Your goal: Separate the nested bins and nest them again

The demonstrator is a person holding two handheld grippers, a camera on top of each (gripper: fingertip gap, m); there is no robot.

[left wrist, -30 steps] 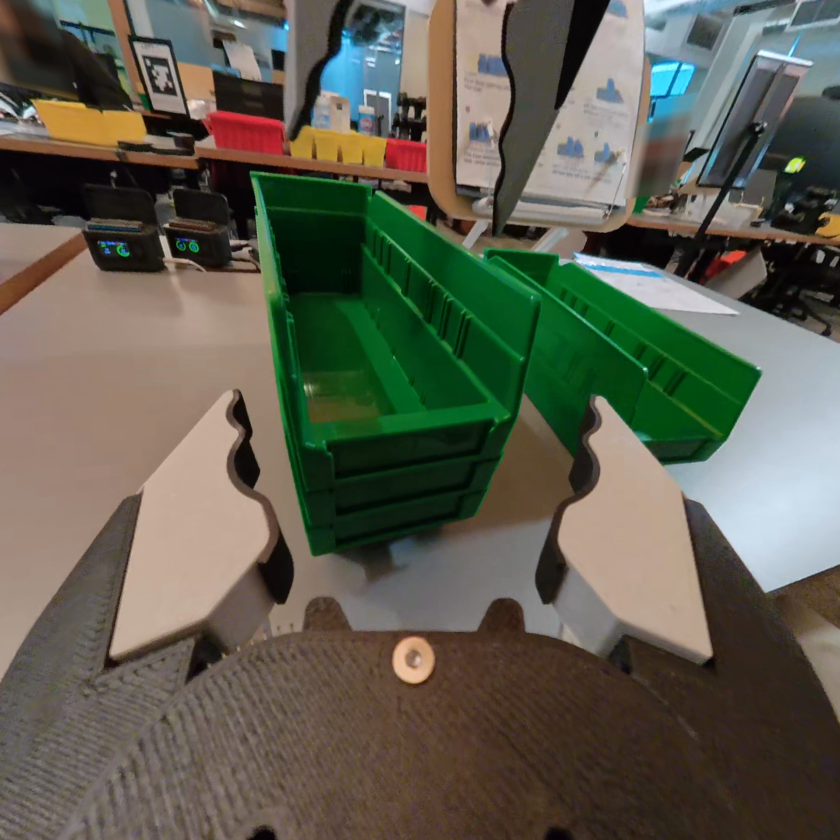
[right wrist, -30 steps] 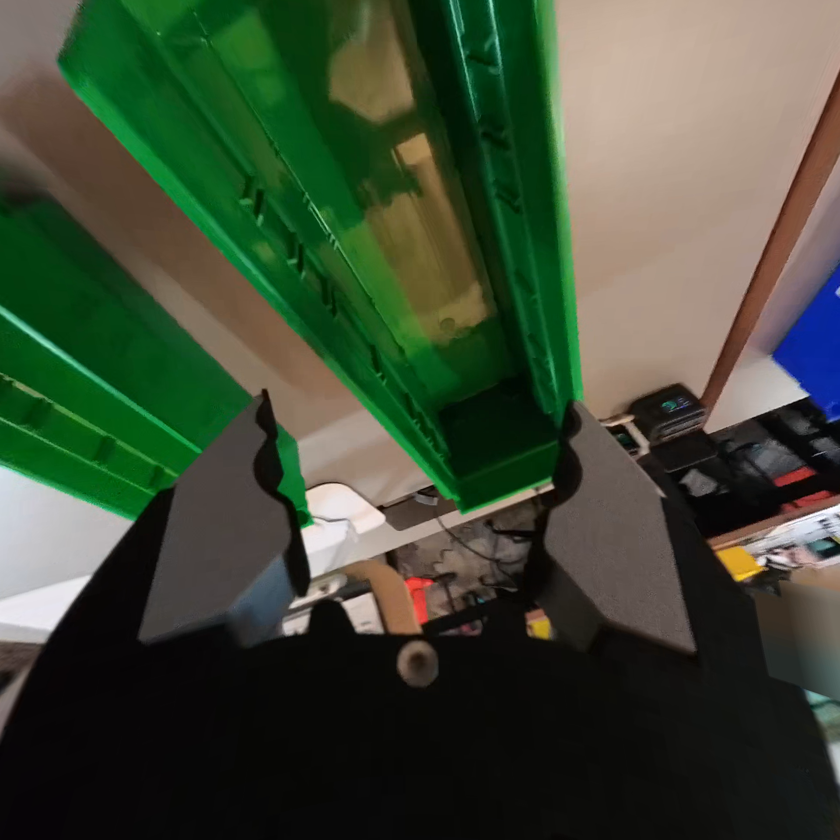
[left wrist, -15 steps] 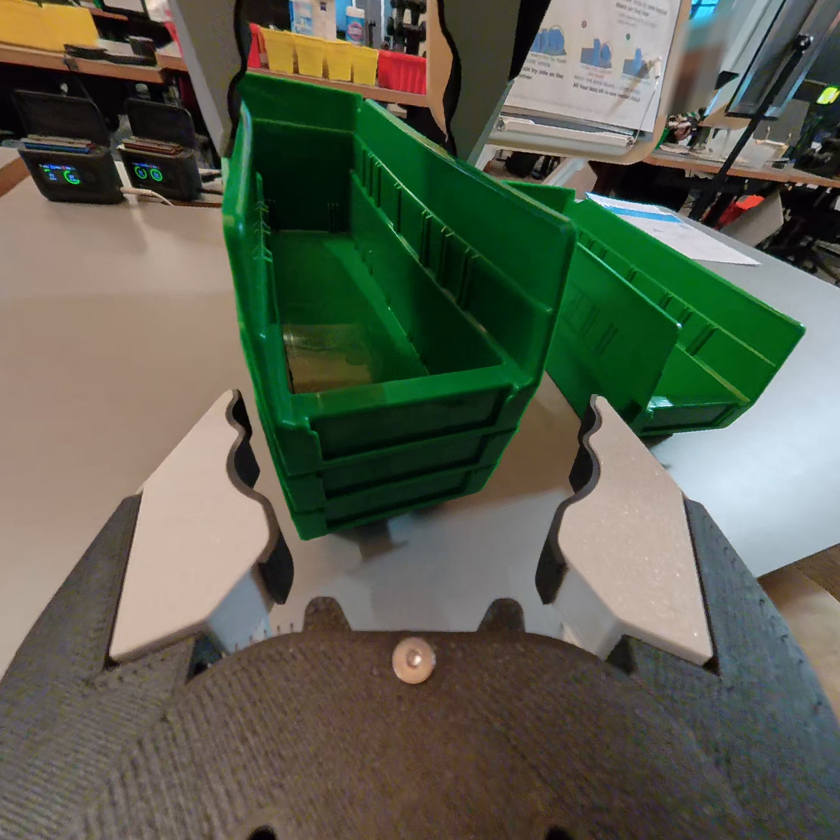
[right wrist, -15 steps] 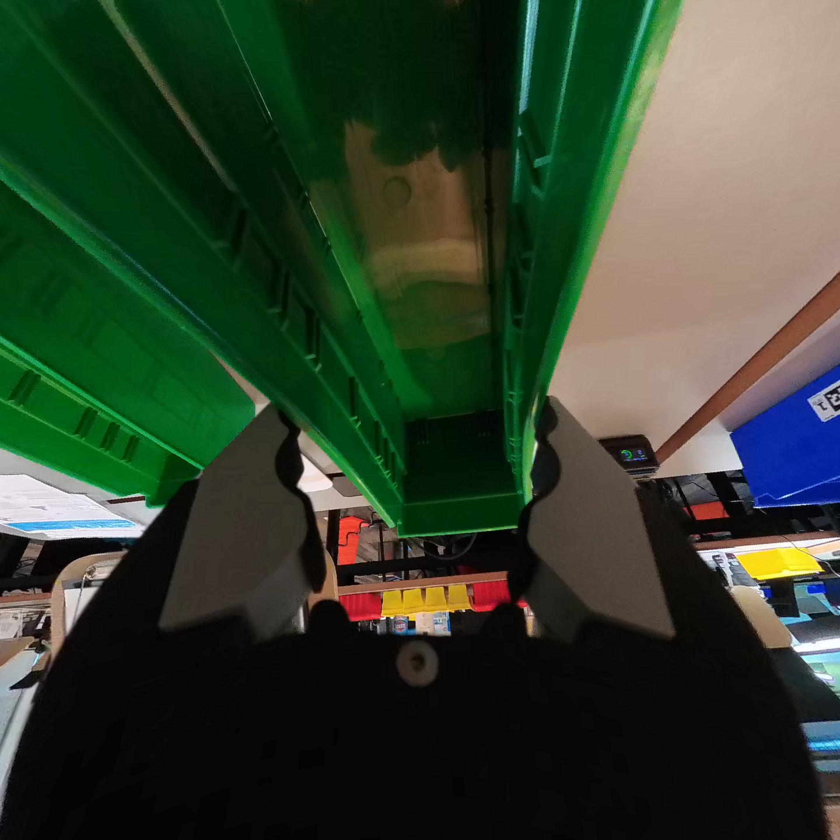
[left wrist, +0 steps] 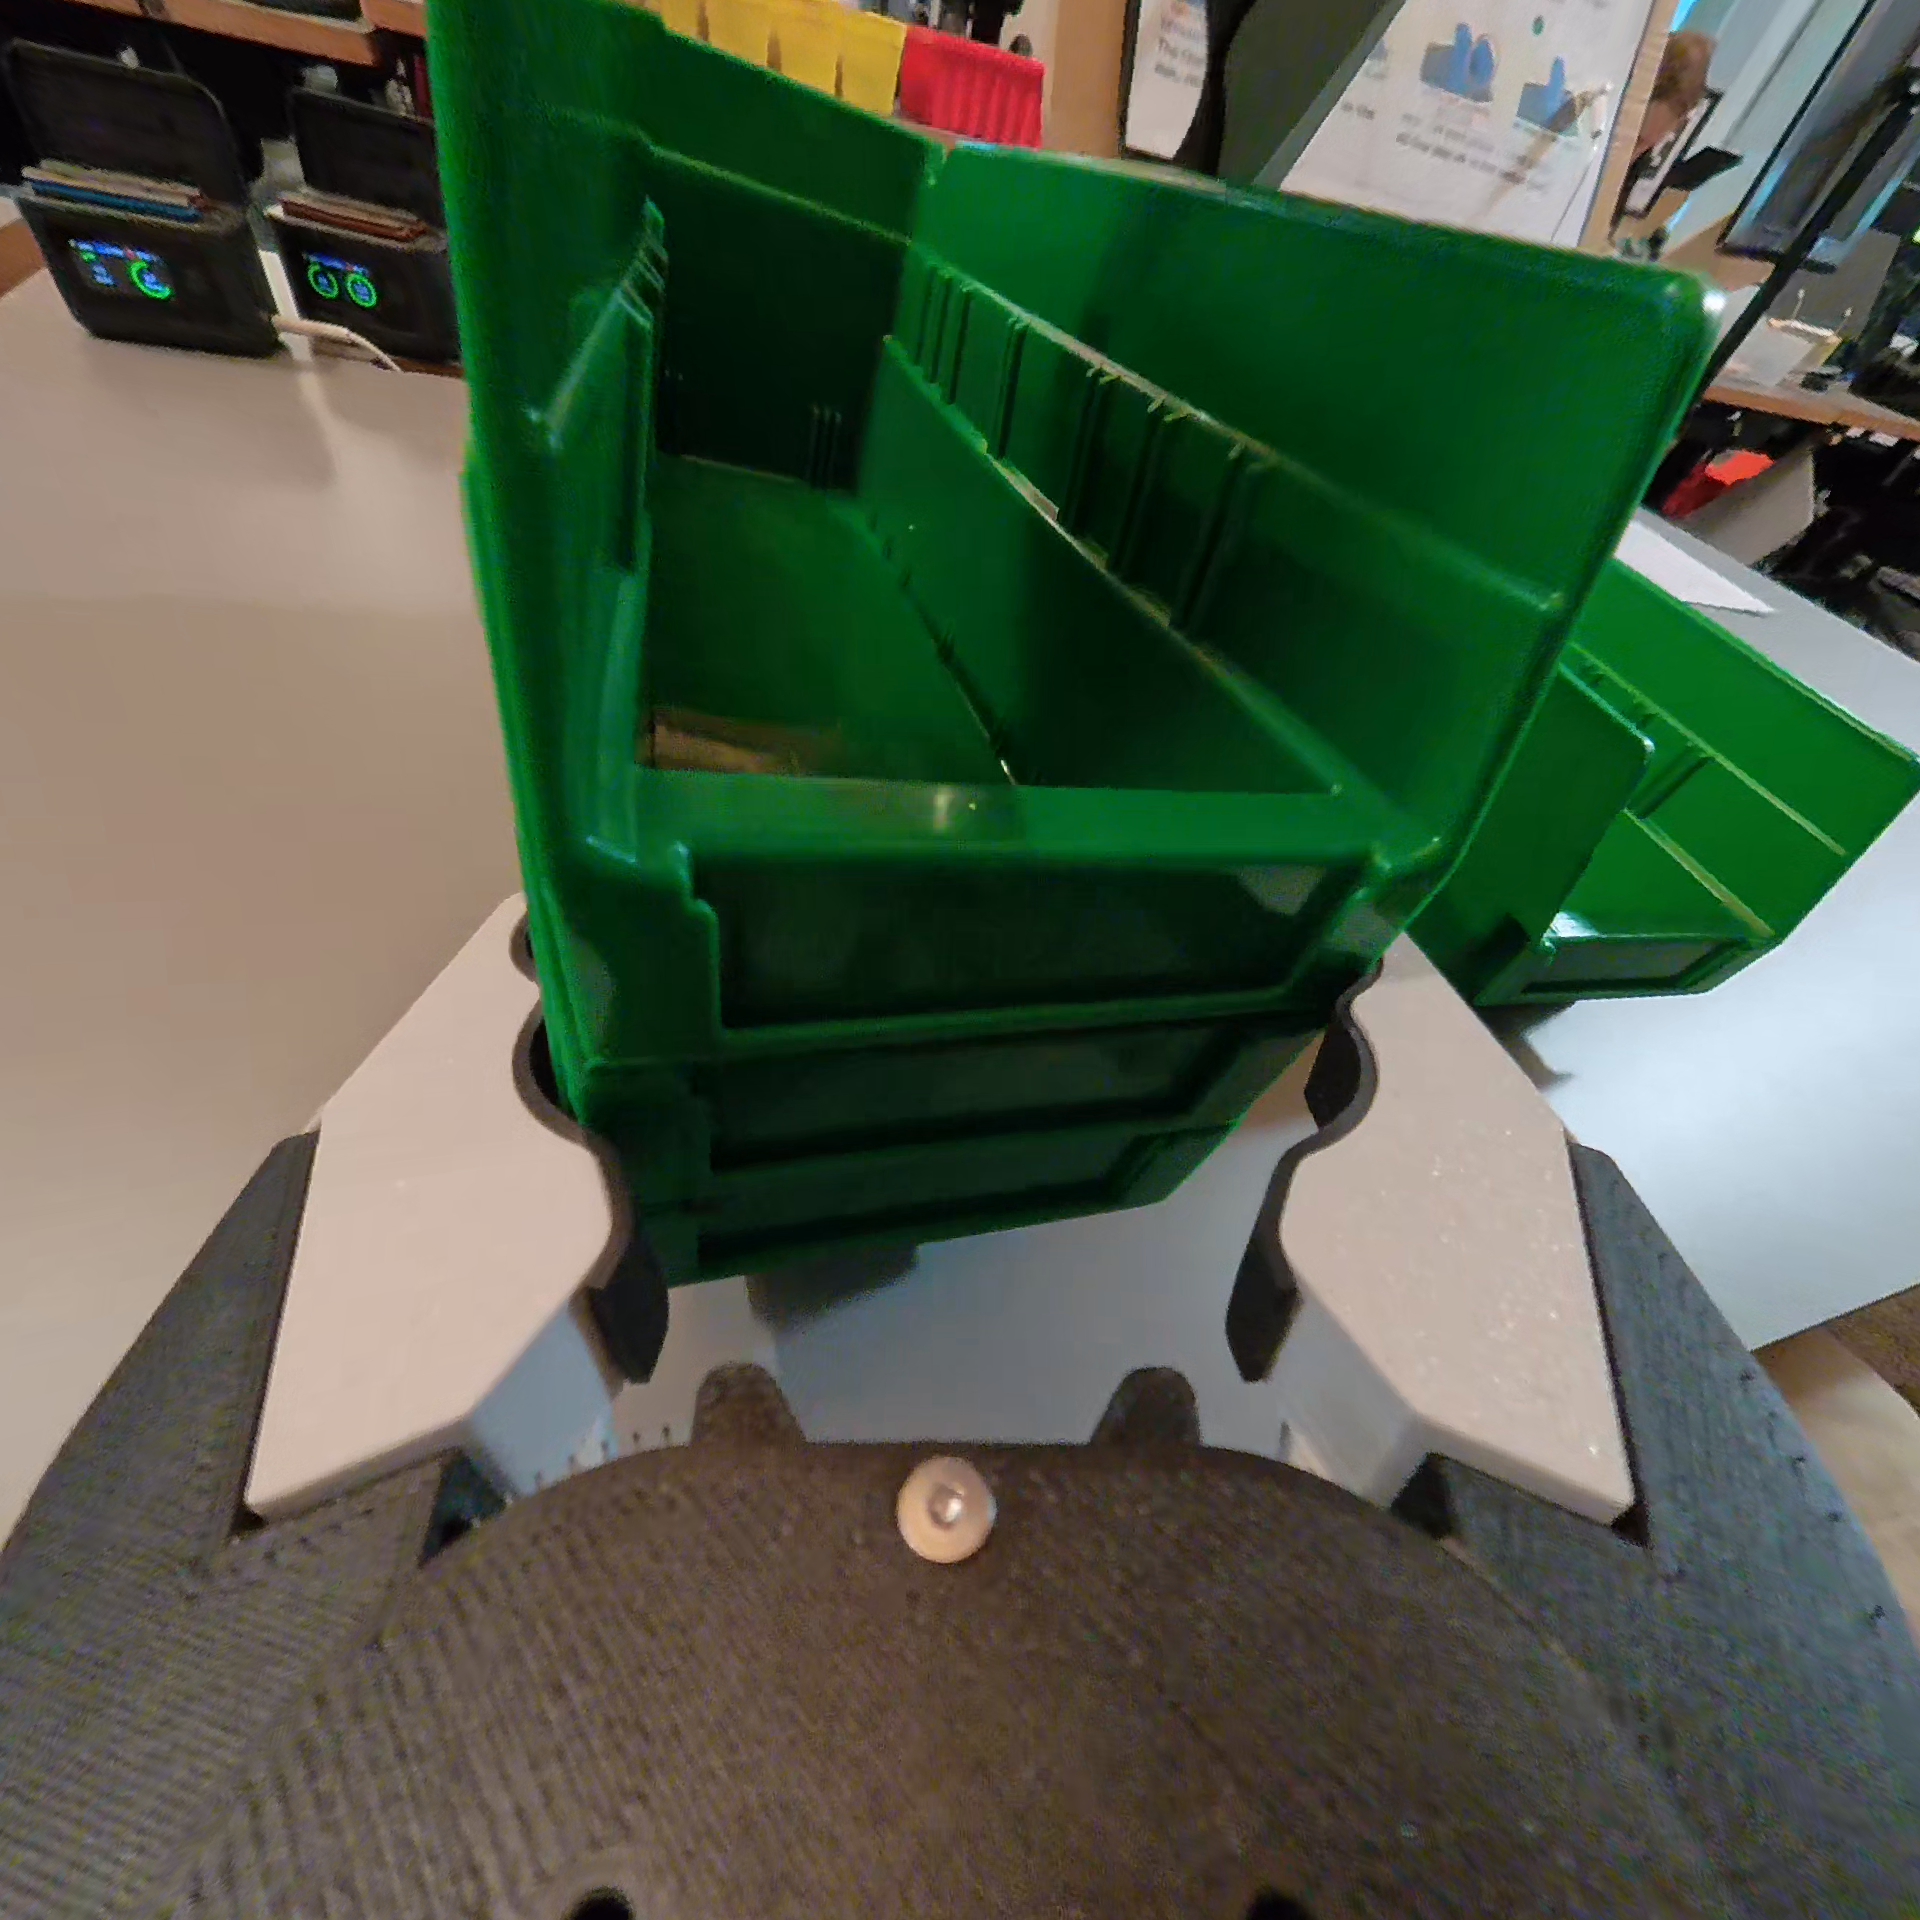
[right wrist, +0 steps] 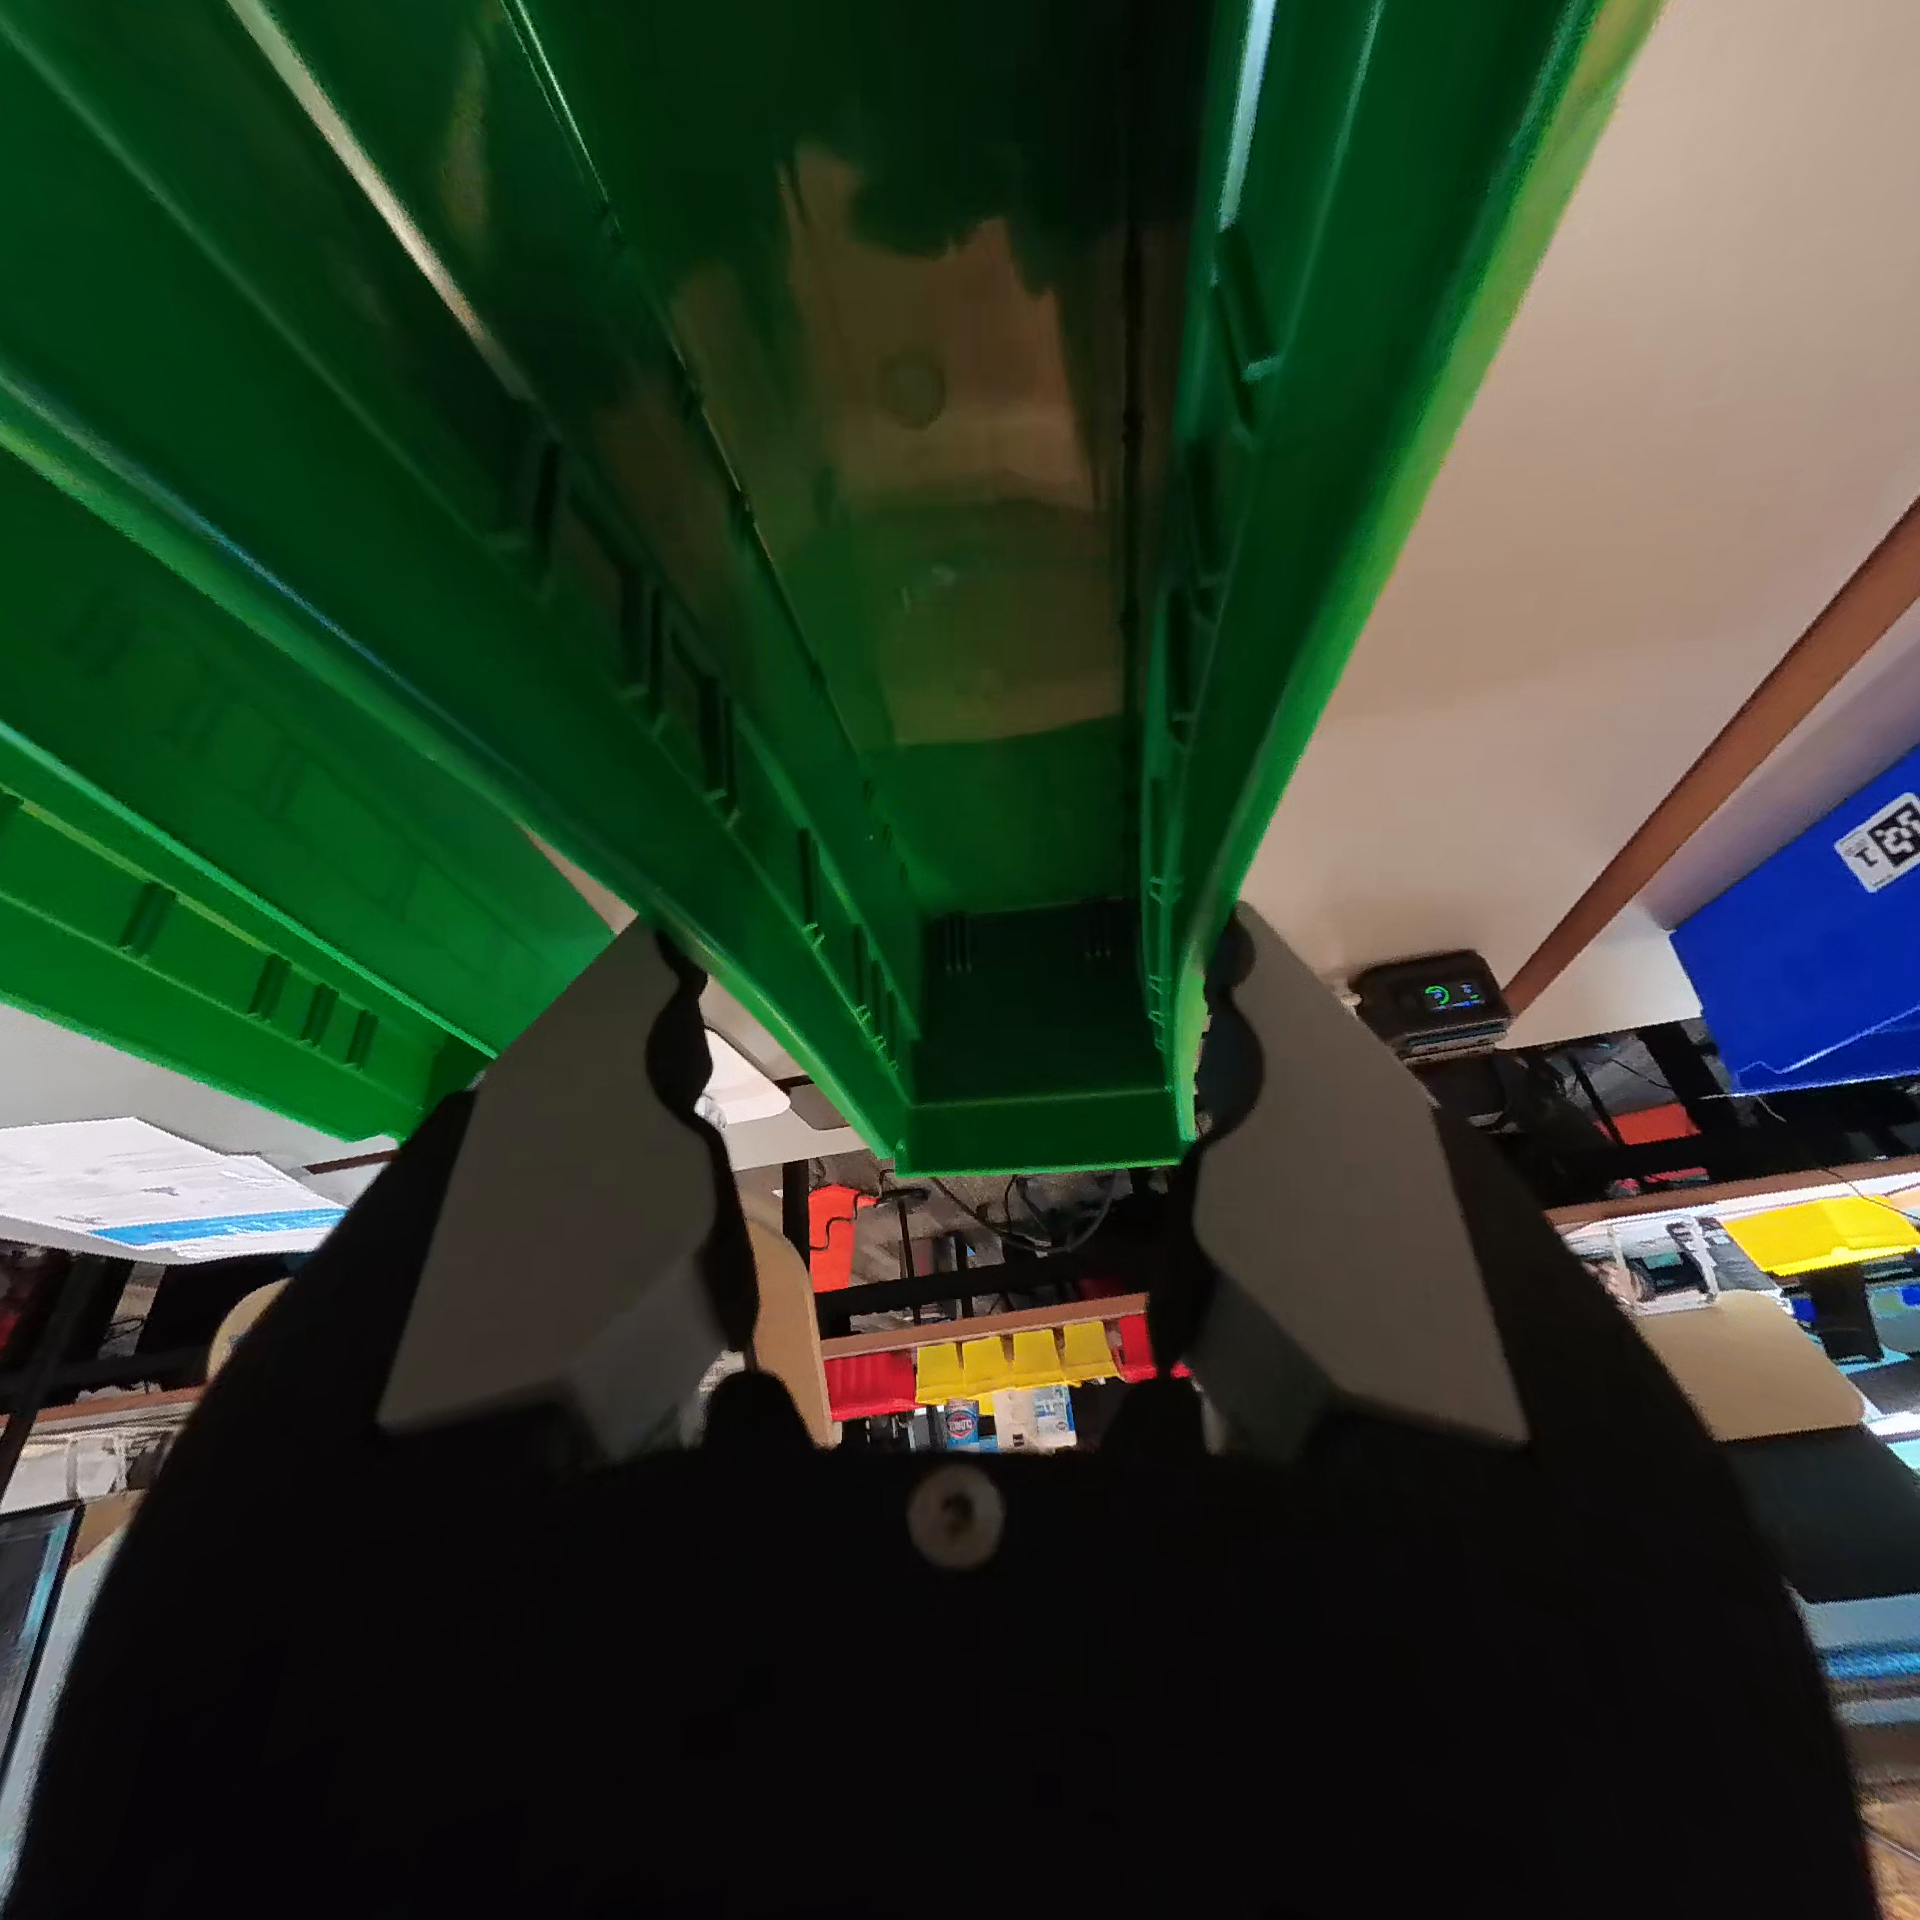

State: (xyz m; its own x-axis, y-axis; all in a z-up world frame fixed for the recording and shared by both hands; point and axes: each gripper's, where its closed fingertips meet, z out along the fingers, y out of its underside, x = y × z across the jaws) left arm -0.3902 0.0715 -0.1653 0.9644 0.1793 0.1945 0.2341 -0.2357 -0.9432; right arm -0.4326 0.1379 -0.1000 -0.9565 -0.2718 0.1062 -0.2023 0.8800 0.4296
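Note:
A stack of three nested green bins (left wrist: 987, 935) stands on the grey table (left wrist: 208, 727). My left gripper (left wrist: 940, 956) is open and straddles the stack's near end; its left finger (left wrist: 468, 1143) touches the stack's corner. One more green bin (left wrist: 1714, 831) lies apart to the right. In the right wrist view, which is upside down, my right gripper (right wrist: 940, 914) is closed on the two side walls at the far end of the top bin (right wrist: 935, 520). The separate bin (right wrist: 208, 831) shows beside it. One finger (left wrist: 1278, 94) of the right gripper shows behind the stack.
Two black charging docks (left wrist: 135, 260) stand at the table's far left edge. A paper sheet (left wrist: 1683, 561) lies behind the separate bin. Yellow and red bins (left wrist: 935, 73) sit on a shelf beyond. A blue bin (right wrist: 1818, 935) shows off the table.
My left gripper moved forward until the stack's near end came between its fingers. My right gripper came down onto the far end and its fingers narrowed onto the top bin's walls.

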